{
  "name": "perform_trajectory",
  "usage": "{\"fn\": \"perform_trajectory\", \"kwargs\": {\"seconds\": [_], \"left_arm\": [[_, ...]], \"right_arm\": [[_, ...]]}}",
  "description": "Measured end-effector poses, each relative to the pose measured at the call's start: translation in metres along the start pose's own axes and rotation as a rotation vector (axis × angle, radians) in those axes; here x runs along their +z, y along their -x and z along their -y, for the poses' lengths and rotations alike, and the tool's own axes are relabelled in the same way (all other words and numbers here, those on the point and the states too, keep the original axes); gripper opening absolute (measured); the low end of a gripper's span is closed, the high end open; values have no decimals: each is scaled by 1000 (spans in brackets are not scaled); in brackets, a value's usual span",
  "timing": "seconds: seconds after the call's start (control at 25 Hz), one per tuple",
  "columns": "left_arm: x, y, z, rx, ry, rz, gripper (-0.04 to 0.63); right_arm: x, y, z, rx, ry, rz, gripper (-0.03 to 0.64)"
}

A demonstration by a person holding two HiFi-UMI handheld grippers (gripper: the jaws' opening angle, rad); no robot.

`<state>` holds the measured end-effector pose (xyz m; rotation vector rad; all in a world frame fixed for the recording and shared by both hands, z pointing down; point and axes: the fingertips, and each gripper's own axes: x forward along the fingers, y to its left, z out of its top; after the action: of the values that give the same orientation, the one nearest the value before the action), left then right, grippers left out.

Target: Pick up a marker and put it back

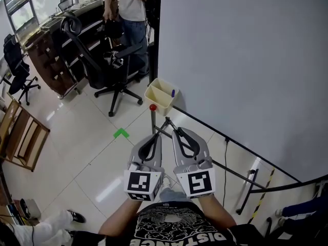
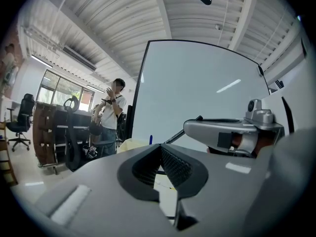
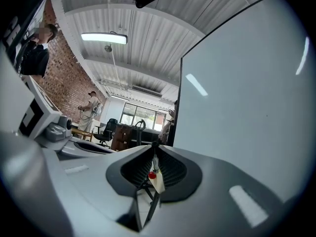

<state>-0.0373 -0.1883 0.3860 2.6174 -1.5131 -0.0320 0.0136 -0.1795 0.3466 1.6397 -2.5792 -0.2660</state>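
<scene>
A blue marker stands in a cream basket at the foot of the whiteboard. A red knob tops a thin post just in front of the basket. Both grippers are held level, side by side, pointing toward the basket and short of it. My left gripper has its tips together with nothing between them. My right gripper is likewise closed and empty. In the left gripper view the marker shows beyond the jaws. In the right gripper view the red knob and basket show below the tips.
The whiteboard's black stand legs run across the floor at right. A black office chair and a wooden counter stand at left, with a person beyond. A green tape mark lies on the tiled floor.
</scene>
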Motion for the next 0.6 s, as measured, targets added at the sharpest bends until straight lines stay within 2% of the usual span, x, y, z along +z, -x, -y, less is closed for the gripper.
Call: {"fn": "perform_trajectory", "kwargs": {"seconds": [0.6], "left_arm": [[1, -39, -33, 48, 13, -21, 5]], "right_arm": [[-18, -57, 23, 25, 13, -43, 35]]}}
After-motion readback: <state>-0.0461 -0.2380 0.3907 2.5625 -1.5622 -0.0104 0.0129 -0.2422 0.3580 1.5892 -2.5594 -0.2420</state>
